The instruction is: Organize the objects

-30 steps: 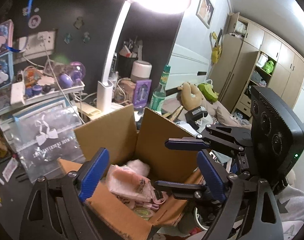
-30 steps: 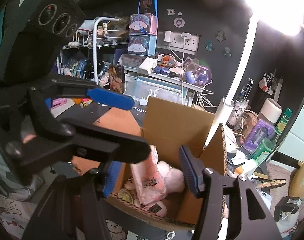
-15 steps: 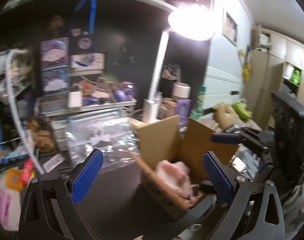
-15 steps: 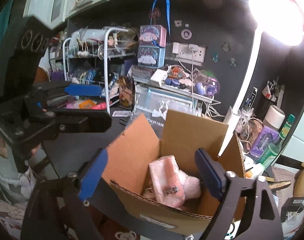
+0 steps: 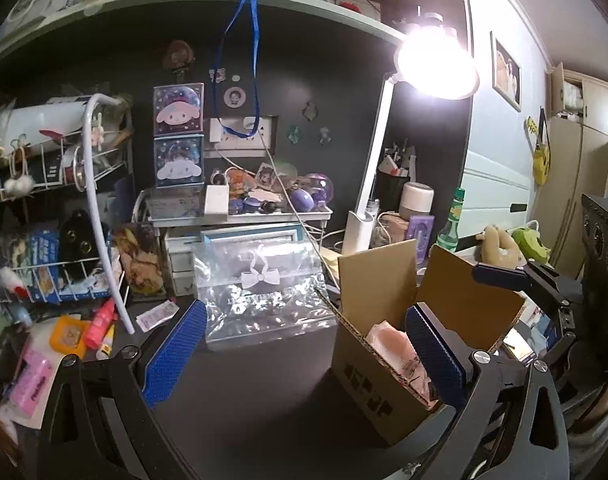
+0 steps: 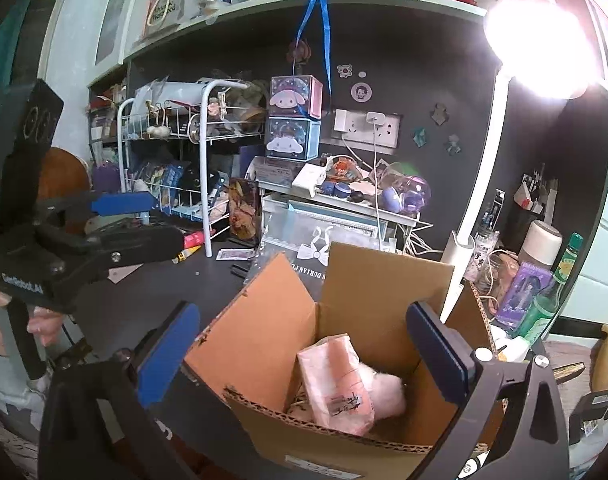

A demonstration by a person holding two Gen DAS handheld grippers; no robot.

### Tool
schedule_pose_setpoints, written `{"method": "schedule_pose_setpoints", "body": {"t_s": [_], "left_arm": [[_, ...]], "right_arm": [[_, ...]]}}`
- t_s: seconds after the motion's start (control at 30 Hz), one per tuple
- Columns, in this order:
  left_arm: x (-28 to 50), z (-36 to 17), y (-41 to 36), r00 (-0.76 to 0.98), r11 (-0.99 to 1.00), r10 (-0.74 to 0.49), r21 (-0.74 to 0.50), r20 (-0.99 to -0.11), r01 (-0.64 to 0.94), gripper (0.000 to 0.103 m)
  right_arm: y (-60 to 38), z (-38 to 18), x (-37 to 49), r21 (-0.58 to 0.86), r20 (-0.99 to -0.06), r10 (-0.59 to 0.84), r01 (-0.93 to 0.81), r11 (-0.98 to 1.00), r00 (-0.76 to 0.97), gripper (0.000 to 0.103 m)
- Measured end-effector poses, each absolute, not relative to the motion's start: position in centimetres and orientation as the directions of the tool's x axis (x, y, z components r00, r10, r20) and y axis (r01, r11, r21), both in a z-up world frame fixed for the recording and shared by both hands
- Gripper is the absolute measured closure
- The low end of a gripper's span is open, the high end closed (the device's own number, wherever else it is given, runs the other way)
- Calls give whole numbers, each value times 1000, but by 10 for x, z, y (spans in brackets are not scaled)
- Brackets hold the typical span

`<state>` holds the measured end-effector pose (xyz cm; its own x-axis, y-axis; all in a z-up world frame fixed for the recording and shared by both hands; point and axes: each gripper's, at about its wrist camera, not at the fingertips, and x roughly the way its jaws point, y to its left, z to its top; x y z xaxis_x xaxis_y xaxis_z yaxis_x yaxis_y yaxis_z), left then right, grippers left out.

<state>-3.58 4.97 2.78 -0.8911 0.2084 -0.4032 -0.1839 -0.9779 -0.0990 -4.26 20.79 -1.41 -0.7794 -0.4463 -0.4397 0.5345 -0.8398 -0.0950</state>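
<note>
An open cardboard box (image 6: 356,312) stands on the dark desk and holds a pink packet (image 6: 338,386) and a pink fluffy item (image 6: 388,394). The box also shows in the left wrist view (image 5: 378,368), at the right. My right gripper (image 6: 304,356) is open and empty, held above the box's near side. My left gripper (image 5: 304,354) is open and empty, over the desk to the left of the box. The left gripper shows in the right wrist view (image 6: 116,220) at the far left; the right gripper shows in the left wrist view (image 5: 500,276) at the far right.
A clear zip bag with a white bow (image 5: 264,296) leans behind the box. A white wire rack (image 6: 184,160) and loose small items (image 5: 84,332) crowd the left. A lit desk lamp (image 5: 432,64), a green bottle (image 6: 552,292) and jars stand at the right.
Both grippers have pulled back and up from the box. My left gripper has swung left, off the box and over the desk. Both stayed open.
</note>
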Motion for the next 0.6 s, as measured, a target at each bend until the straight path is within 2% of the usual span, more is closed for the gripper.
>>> {"method": "schedule_pose_setpoints", "body": {"t_s": [0.6], "left_arm": [[-34, 27, 50, -895, -982, 188, -87, -404, -167, 3]], "right_arm": [[208, -17, -39, -86, -447, -465, 555, -828, -764, 0]]}}
